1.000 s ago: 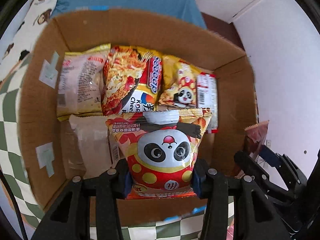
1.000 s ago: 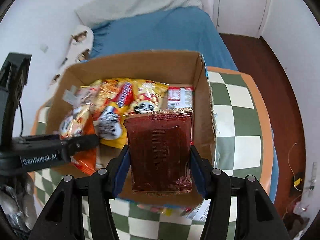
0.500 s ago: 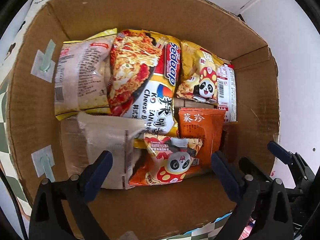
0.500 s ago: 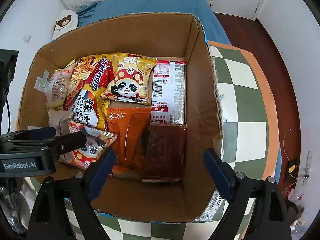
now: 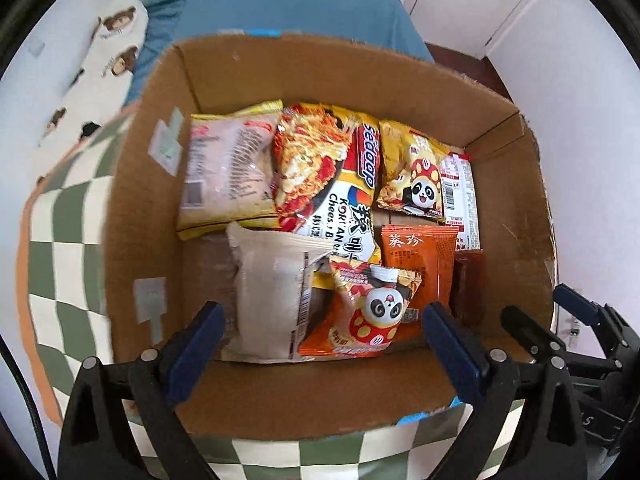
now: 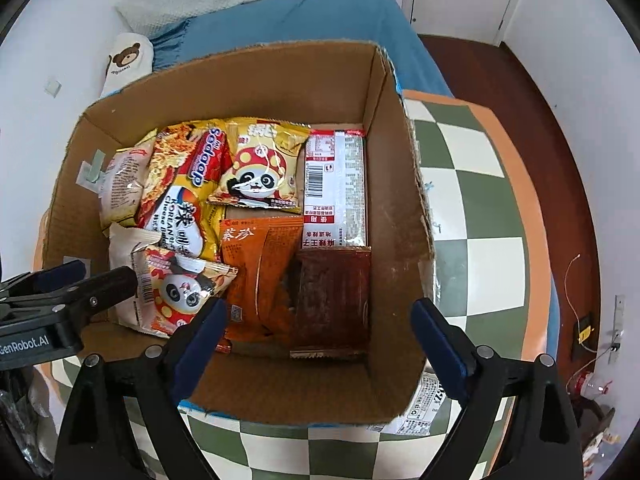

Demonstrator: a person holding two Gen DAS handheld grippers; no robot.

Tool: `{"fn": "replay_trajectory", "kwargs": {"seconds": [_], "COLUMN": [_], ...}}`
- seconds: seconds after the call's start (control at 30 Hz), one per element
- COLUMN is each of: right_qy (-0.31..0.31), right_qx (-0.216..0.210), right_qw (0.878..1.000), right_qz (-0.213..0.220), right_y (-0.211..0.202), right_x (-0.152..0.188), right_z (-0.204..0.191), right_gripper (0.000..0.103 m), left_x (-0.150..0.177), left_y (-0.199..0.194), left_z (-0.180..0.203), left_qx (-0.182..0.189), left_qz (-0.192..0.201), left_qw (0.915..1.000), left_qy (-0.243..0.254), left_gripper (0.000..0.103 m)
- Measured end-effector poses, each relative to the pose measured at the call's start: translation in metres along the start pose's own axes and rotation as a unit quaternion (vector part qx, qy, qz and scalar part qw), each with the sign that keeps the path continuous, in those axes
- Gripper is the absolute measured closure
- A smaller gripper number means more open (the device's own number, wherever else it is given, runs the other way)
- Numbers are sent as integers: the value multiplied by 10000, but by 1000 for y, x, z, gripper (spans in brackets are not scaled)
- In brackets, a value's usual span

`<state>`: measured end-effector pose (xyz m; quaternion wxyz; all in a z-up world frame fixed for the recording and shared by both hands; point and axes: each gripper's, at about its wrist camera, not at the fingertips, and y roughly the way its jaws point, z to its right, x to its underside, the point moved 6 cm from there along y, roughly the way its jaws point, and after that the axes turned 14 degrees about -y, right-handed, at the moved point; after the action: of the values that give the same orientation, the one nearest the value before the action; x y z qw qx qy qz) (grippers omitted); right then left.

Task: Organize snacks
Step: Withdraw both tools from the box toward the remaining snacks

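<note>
An open cardboard box (image 5: 152, 200) (image 6: 400, 240) holds several snack packets. The orange panda packet (image 5: 376, 312) (image 6: 180, 288) lies in the near part of the box, on a pale packet (image 5: 272, 296). A dark red packet (image 6: 332, 300) (image 5: 468, 288) lies flat at the near right, beside an orange packet (image 6: 256, 264). Sedaap noodles (image 5: 328, 176) and a yellow panda packet (image 6: 260, 168) lie further back. My left gripper (image 5: 322, 320) hangs open above the near wall, holding nothing. My right gripper (image 6: 320, 312) is open above the dark red packet, apart from it.
The box stands on a green and white checked cloth (image 6: 472, 208). A blue bed (image 5: 288, 8) with a bear-print pillow (image 5: 108, 52) lies behind it. A printed packet (image 6: 424, 404) pokes out at the box's near right corner. Wooden floor (image 6: 500, 80) is on the right.
Both grippers opened and let their packets drop: the orange panda packet and the dark red packet now lie in the box. The left gripper then pulled up and back from the box.
</note>
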<state>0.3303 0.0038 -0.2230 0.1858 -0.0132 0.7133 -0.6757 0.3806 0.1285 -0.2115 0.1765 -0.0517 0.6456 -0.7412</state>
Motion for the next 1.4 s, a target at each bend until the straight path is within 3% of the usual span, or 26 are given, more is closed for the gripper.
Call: {"fn": "replay_trajectory", "kwargs": {"seconds": [0.4,0.97,1.13,1.27,1.4], "right_qy": [-209,-244,-144,17,185], "right_qx": [182,307,241,110,-246], "right_qw": [9961,9806,9780,9808,9876], "right_qz": [840,1921,2068,1949,1540], "right_y": [-68,-176,-193,-183,-139], "right_x": [21,69,81,92,105], "right_z": [-16,-37,-36,-31,-25], "right_gripper": [8,8,8,8,8], "left_x": [37,91,100,103,105], "left_y": [-65,-148,-160,-147,-108], "left_z": [-2,5,3,-5,-31], "left_qx": [-14,155,222,-86,-266], "left_qz": [1148,2235,2334,2344,1908], "left_qw": [9932,9738,9716,9717,9813], "left_qy": [164,397,316,293,-21], "left_gripper": [3,3,3,3,3]}}
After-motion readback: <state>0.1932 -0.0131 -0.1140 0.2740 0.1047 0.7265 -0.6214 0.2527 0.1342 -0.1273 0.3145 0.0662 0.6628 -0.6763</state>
